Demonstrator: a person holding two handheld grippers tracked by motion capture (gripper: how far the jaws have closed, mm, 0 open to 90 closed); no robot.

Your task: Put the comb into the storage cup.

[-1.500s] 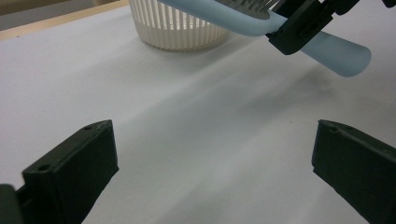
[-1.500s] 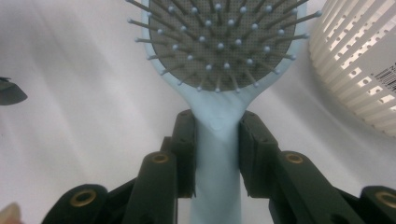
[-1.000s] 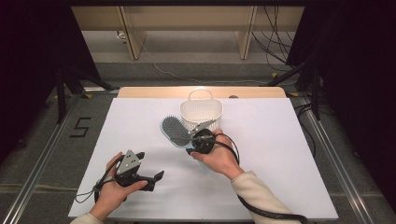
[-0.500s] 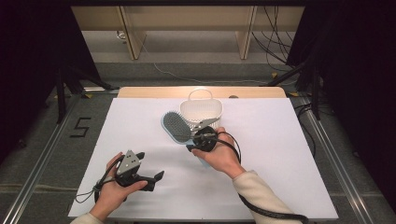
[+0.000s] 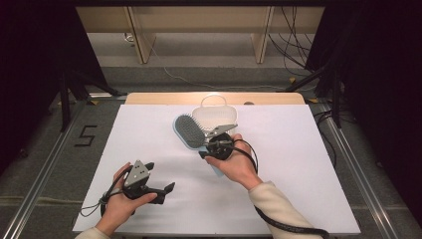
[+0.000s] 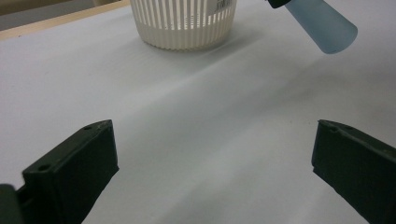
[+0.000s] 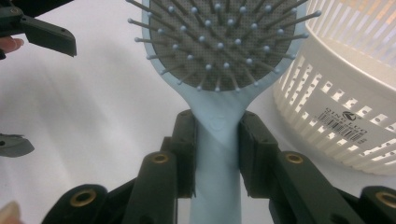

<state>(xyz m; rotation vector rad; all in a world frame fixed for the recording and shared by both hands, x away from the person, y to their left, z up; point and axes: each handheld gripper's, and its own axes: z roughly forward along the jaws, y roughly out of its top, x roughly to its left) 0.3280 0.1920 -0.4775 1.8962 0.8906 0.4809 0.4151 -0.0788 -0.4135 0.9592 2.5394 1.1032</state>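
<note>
The right gripper (image 7: 217, 154) clamps the neck of a pale blue hairbrush (image 7: 217, 56), bristles facing the camera, lifted above the white table (image 5: 308, 169) just beside a white slatted basket (image 5: 213, 112). At the table's near left, the left gripper (image 6: 215, 172) rests with jaws spread wide, holding nothing.

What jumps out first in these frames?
The pale blue plastic paddle hairbrush, bristles up, clamped by its handle in the right gripper at mid-table. Just behind it stands the white slotted plastic basket. The left gripper sits open and apart, near the front edge of the white table.
</note>
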